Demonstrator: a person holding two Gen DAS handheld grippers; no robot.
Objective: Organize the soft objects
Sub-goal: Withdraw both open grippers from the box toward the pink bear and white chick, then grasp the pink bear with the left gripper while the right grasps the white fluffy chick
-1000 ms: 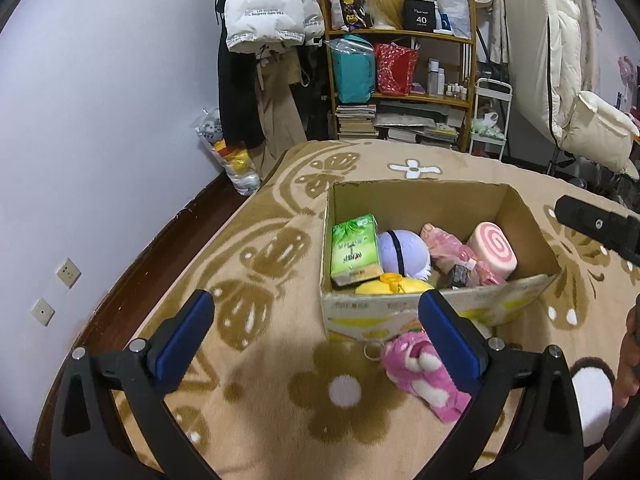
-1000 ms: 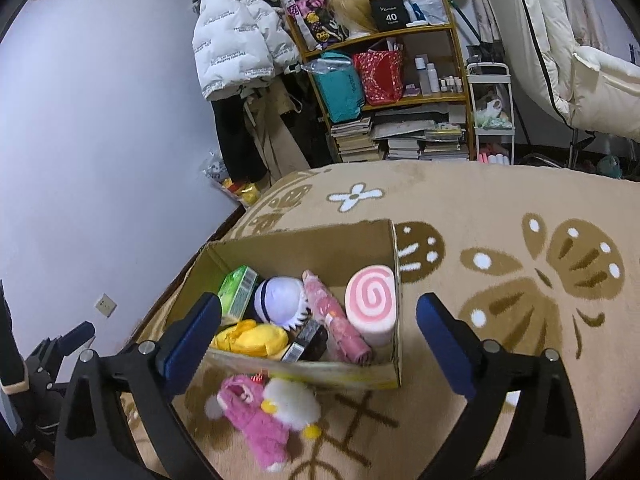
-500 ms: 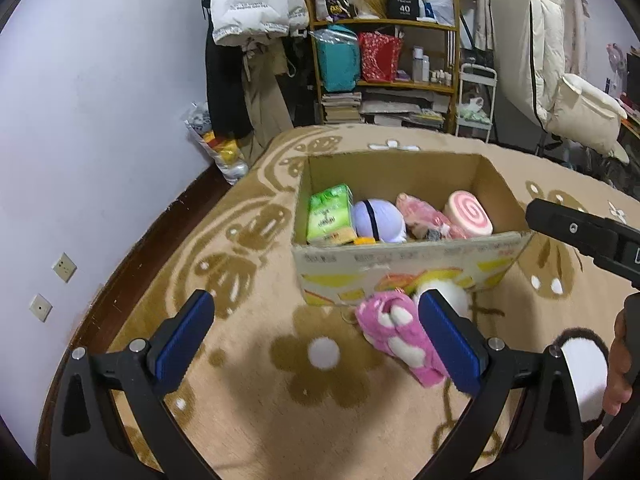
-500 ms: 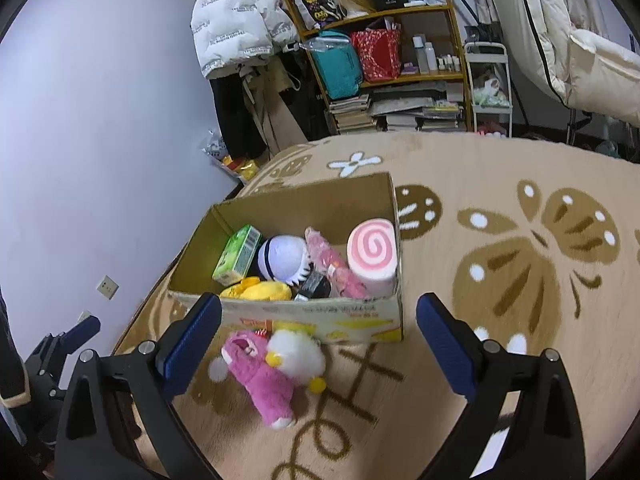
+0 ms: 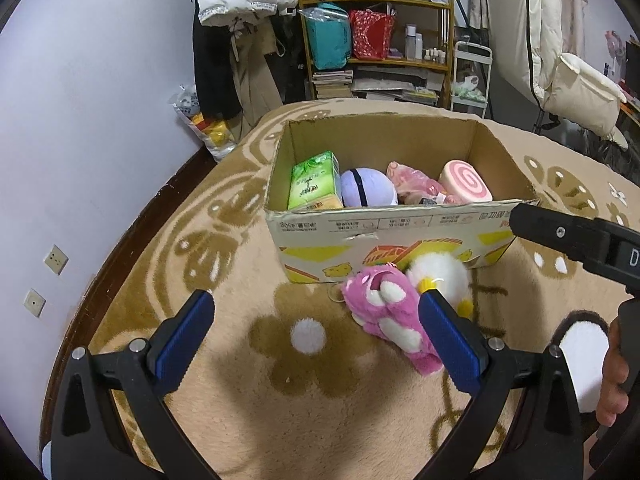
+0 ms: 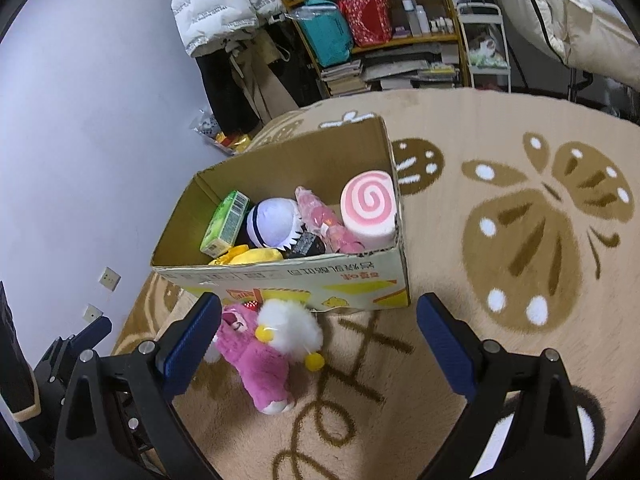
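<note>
left gripper [image 5: 316, 338]: jaws wide, nothing in them, hanging over the rug [image 5: 248, 400]
right gripper [image 6: 318, 338]: same deal, jaws wide and empty
pink plush [image 5: 386, 312]: on the rug, right up against the box [image 5: 384, 240] front
white plush [image 6: 290, 328]: touching the pink one
box: already full of soft stuff

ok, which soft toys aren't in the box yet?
The pink plush bear and the white fluffy toy touching it. Both lie on the carpet against the cardboard box front; the others sit inside.
</note>
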